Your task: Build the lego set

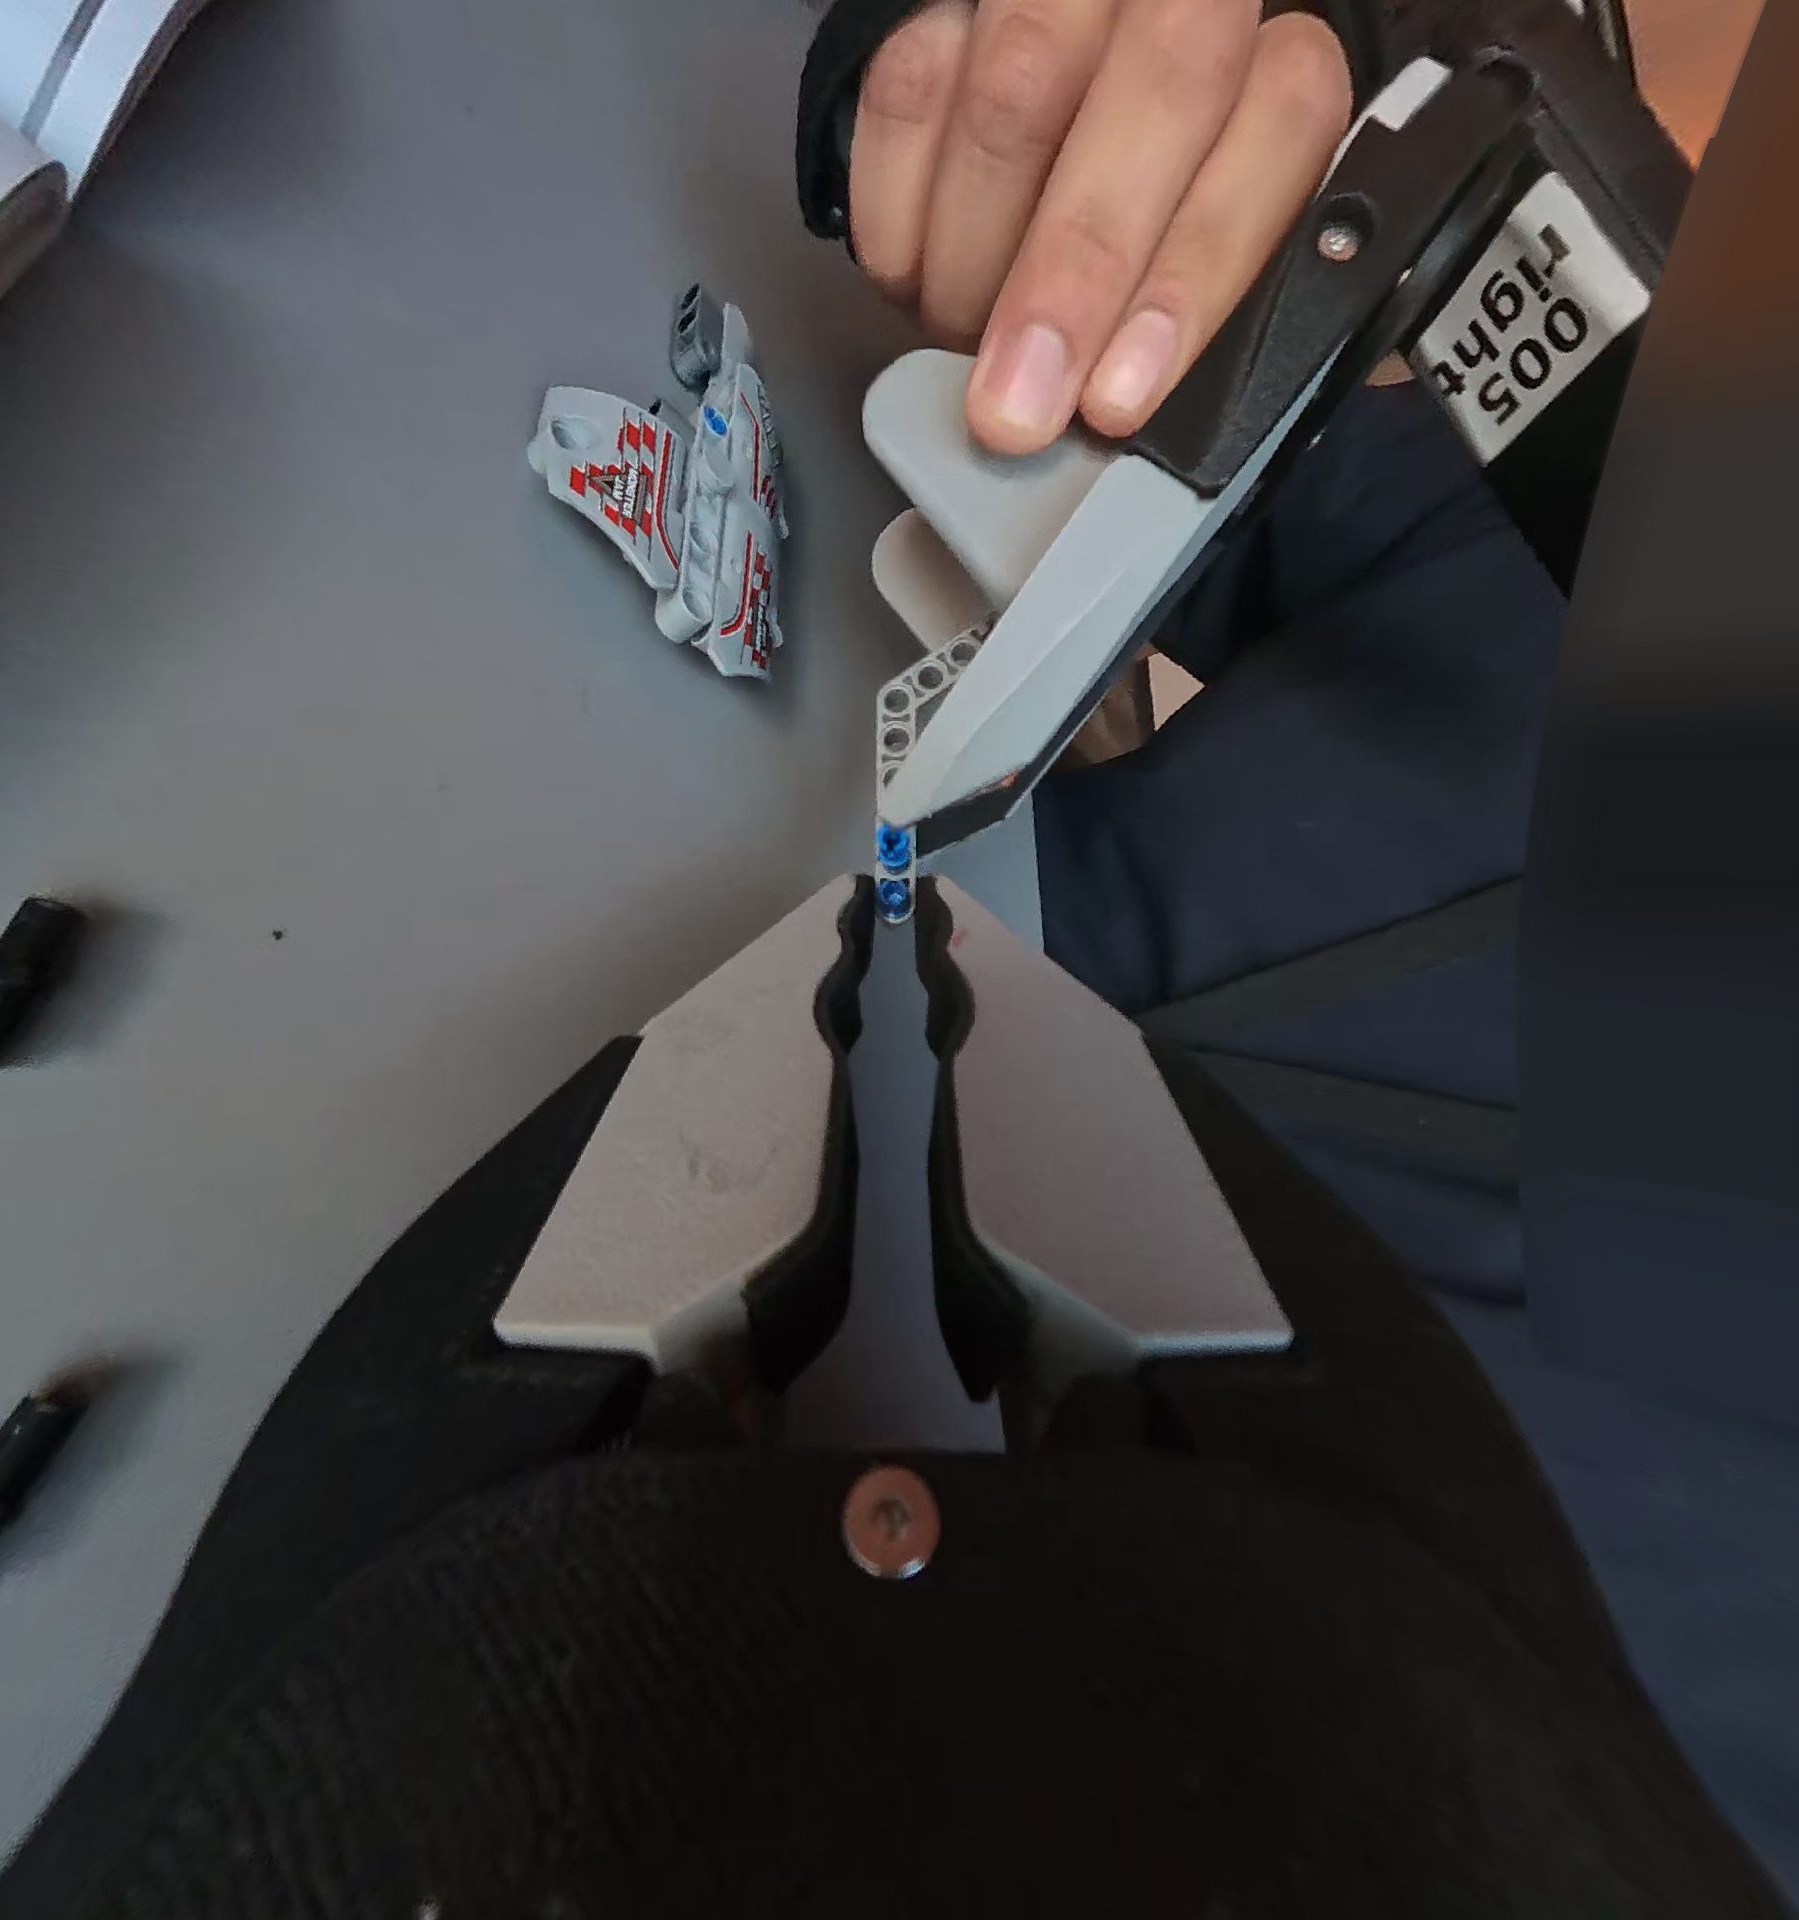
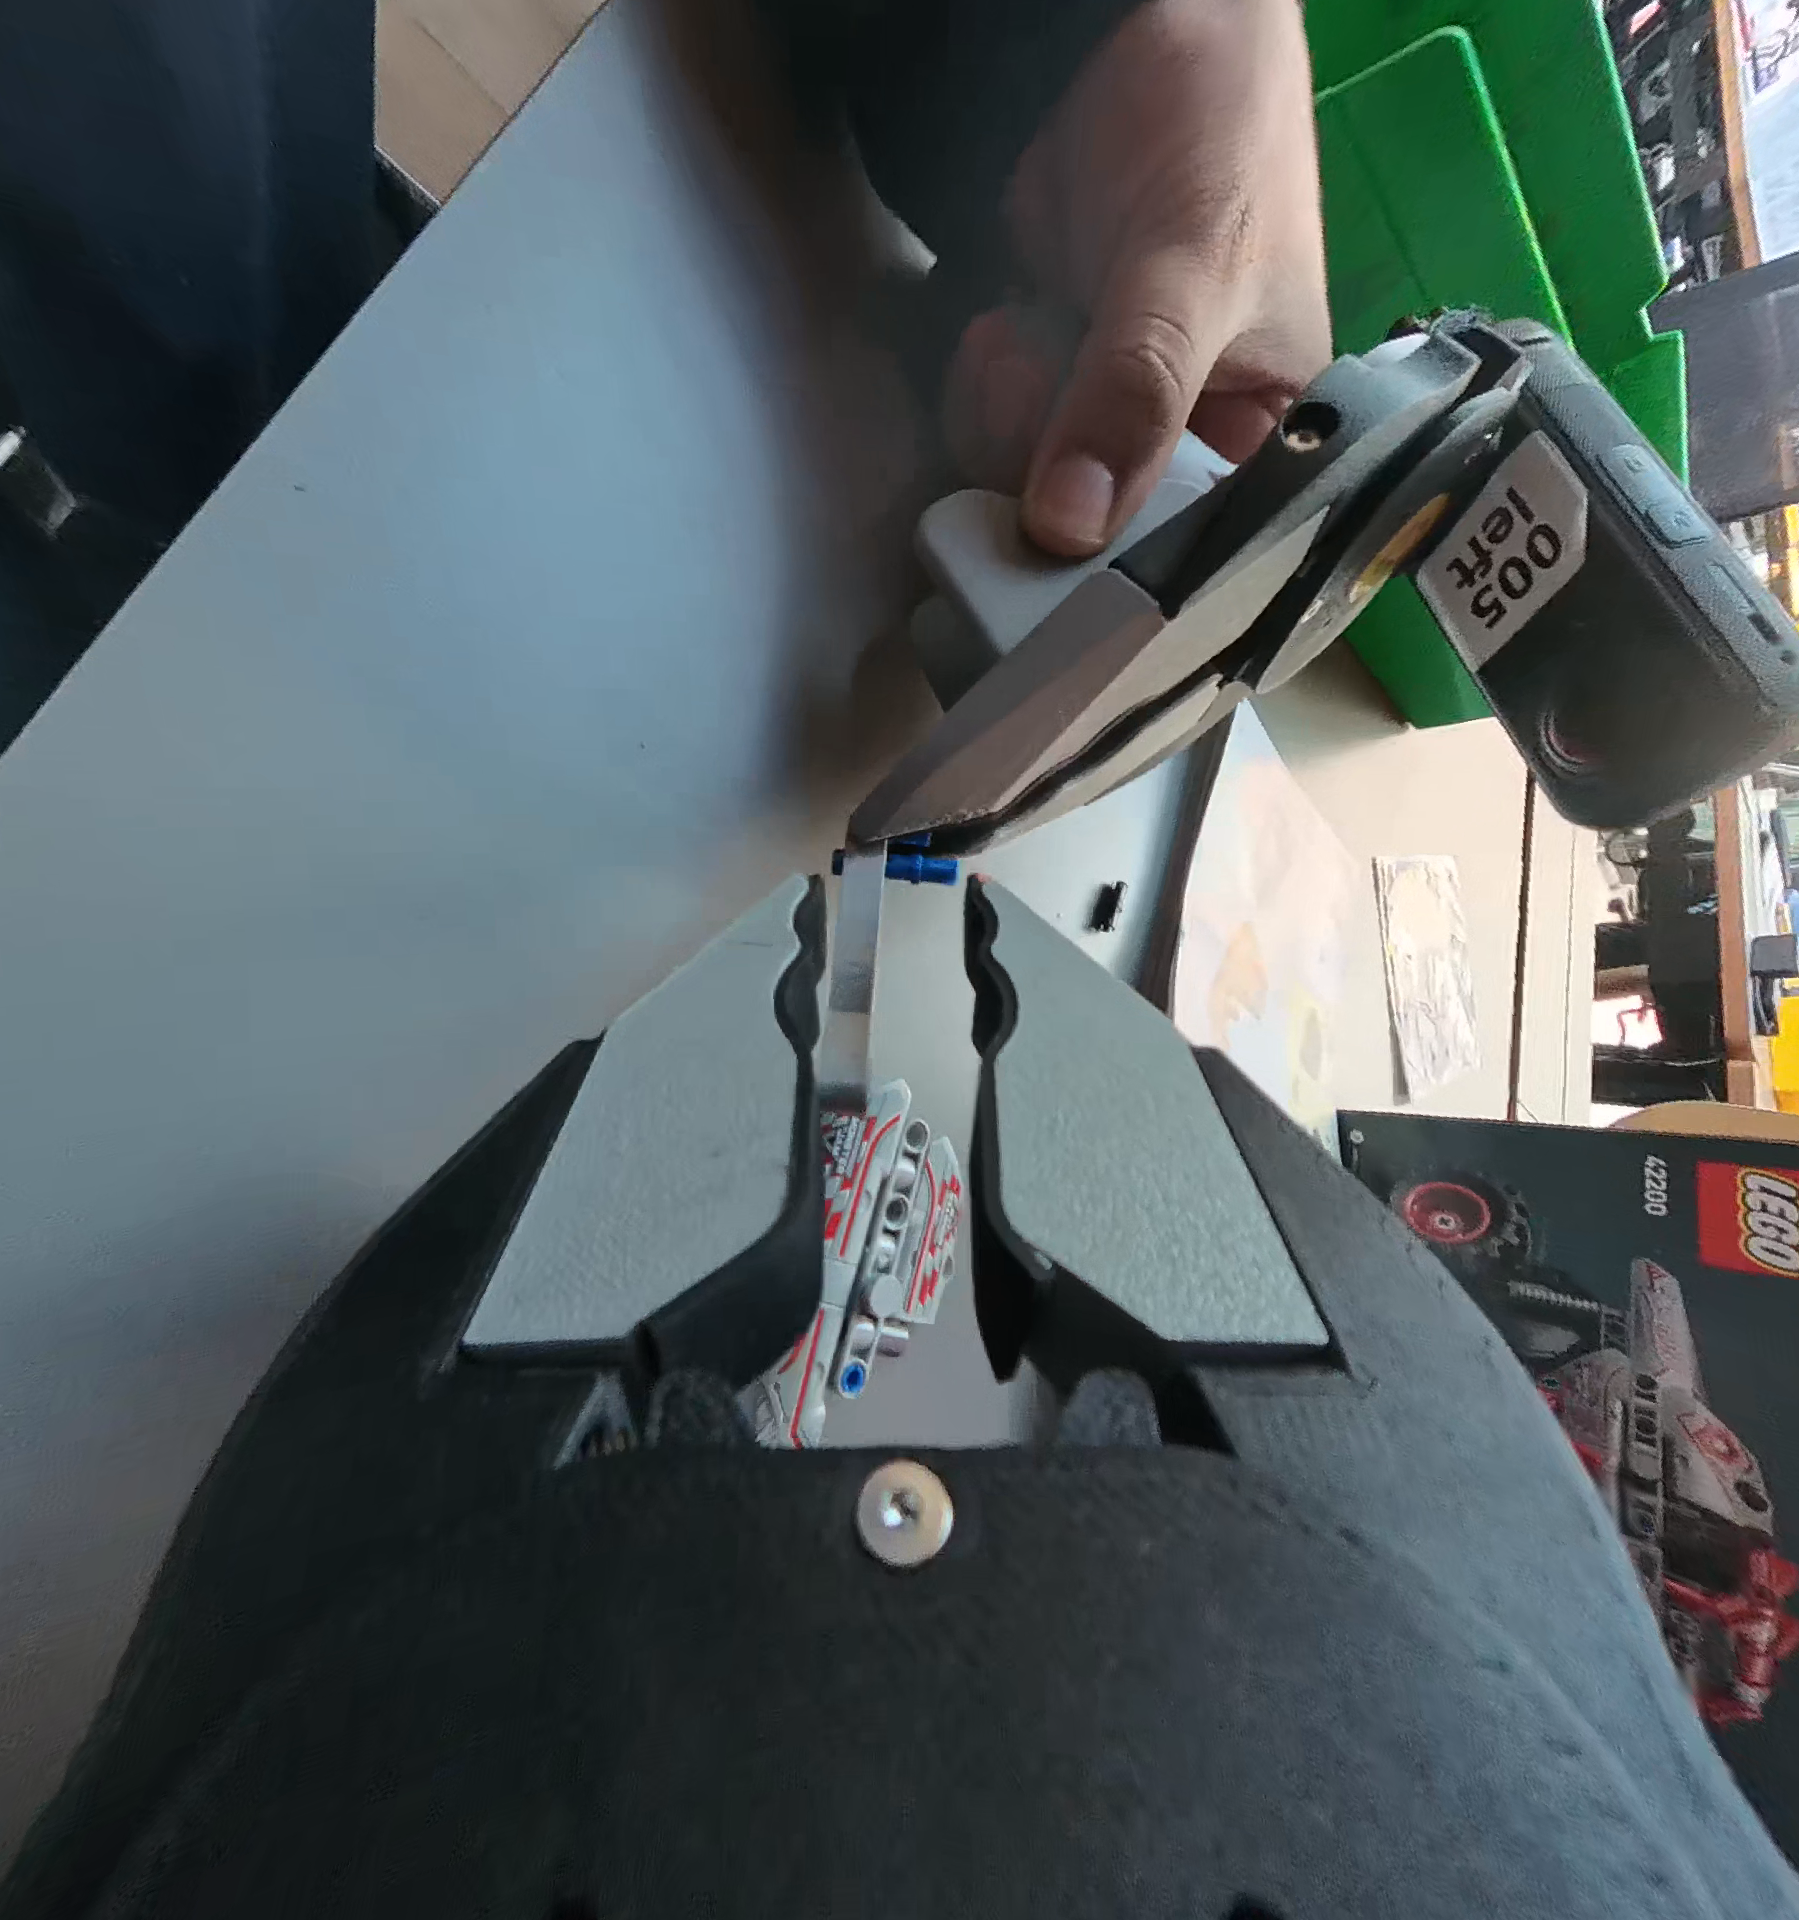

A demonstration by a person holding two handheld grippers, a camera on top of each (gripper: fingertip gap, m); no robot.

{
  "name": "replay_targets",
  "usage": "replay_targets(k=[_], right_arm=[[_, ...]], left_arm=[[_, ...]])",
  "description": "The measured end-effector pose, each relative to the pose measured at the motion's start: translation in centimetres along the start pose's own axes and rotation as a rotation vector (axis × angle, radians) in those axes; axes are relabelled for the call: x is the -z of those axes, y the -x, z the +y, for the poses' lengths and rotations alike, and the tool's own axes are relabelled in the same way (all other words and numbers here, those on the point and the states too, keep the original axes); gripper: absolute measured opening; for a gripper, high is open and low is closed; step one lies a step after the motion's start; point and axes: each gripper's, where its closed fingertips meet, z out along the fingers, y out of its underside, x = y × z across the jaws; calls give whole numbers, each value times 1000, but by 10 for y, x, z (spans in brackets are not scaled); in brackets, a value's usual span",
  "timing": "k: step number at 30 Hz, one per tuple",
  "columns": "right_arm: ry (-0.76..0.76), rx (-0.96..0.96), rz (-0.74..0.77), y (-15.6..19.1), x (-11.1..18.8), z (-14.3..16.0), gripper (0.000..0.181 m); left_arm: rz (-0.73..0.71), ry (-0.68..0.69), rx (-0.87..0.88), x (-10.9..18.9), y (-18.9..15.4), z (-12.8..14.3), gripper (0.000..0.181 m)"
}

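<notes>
While tools grip the beam [image 1: 896,740], a printed panel assembly [image 1: 666,520] lies nearby.

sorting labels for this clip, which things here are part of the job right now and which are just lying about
In use:
- grey beam, with the blue pins
- left gripper, closed on the beam
- right gripper, open beside the beam

Lying about:
- printed grey panel assembly on the table
- black pieces
- instruction booklet
- green bins
</notes>
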Motion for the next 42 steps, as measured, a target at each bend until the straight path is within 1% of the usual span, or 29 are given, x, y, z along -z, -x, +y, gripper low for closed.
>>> replay_targets(k=[2,4,5,8,11,14,16,17,20,23,27,31,34,35,37,40,42], right_arm=[[30,39,13,-1,-1,4,25],[42,61,5,1,-1,3,24],[47,74,-4,2,-1,2,20],[69,131,-14,4,-2,3,19],[65,135,-31,3,-1,0,19],[60,142,-11,0,-2,-1,19],[59,101,11,-7,0,-1,33],[54,77,6,-9,0,-2,35],[48,97,-11,-6,-1,-2,33],[45,111,-50,0,-2,-3,21],[34,119,-68,2,-3,-4,19],[33,150,-38,3,-4,-6,19],[60,155,-38,5,-6,-2,18],[75,157,-45,7,-7,-1,13],[83,141,-32,8,-9,1,12],[53,50,-75,10,-8,-1,12],[43,18,-42,4,-9,2,13]], left_arm=[[-1,15,5,-2,0,2,5],[3,22,10,-3,0,3,5],[5,24,13,-3,0,3,5],[0,27,14,-3,1,3,5],[26,20,23,-3,-3,3,5],[38,7,33,-1,-4,2,5],[50,-5,39,1,-5,0,5],[57,-2,38,0,-5,0,5],[50,7,33,0,-5,1,5],[50,9,27,-1,-6,1,5],[47,11,19,0,-6,2,5],[55,21,14,1,-8,4,5],[32,33,14,0,-5,6,5],[19,38,12,0,-3,7,5],[4,39,11,0,-1,7,4],[13,56,7,-2,-3,9,5],[-4,14,11,3,1,3,5]])
